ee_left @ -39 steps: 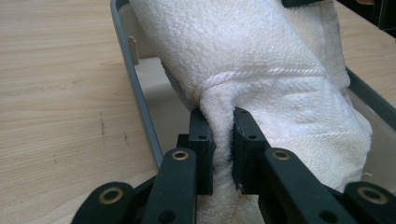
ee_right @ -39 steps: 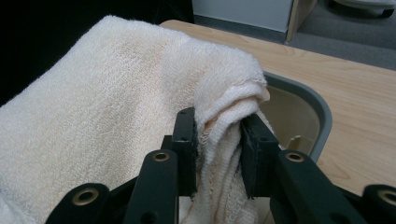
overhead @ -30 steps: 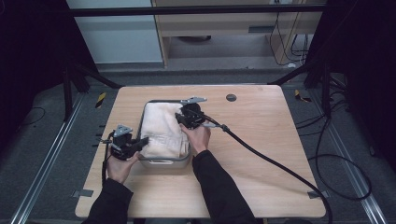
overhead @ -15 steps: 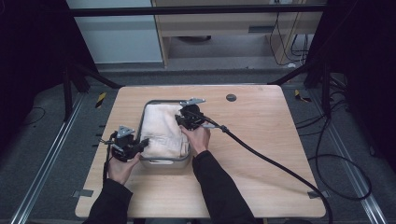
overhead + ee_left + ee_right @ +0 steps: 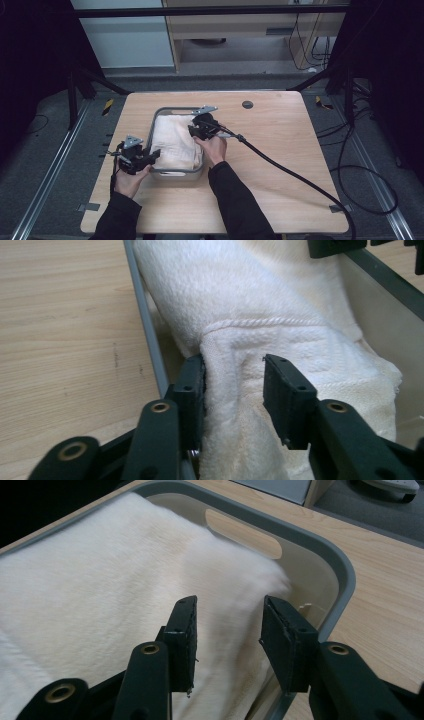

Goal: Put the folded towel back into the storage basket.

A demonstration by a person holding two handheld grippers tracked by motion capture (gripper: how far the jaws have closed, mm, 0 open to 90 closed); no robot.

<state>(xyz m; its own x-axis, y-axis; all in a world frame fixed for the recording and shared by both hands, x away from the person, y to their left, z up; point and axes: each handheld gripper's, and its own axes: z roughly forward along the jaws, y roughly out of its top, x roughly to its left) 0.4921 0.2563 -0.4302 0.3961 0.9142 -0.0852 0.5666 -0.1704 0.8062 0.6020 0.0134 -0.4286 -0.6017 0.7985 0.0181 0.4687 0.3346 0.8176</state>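
Note:
A white folded towel [image 5: 175,142] lies in a grey bin [image 5: 176,174] on the wooden table. My left gripper [image 5: 152,156] is at the bin's near left corner. Its jaws have just been opening, and a raised fold of the towel [image 5: 260,300] stands between them [image 5: 234,385], beside the bin's rim [image 5: 145,325]. My right gripper [image 5: 192,129] hovers at the bin's far right side. Its jaws have also just been opening, and they stand apart [image 5: 230,630] just over the towel [image 5: 100,590] near the bin's handle end [image 5: 320,550].
A thick black cable [image 5: 285,167] trails from the right gripper across the table to its near right edge. A small dark disc [image 5: 247,104] sits at the table's far side. Bare wood [image 5: 300,135] lies to the right of the bin.
Both hands have kept their places at the bin. The towel lies as it did.

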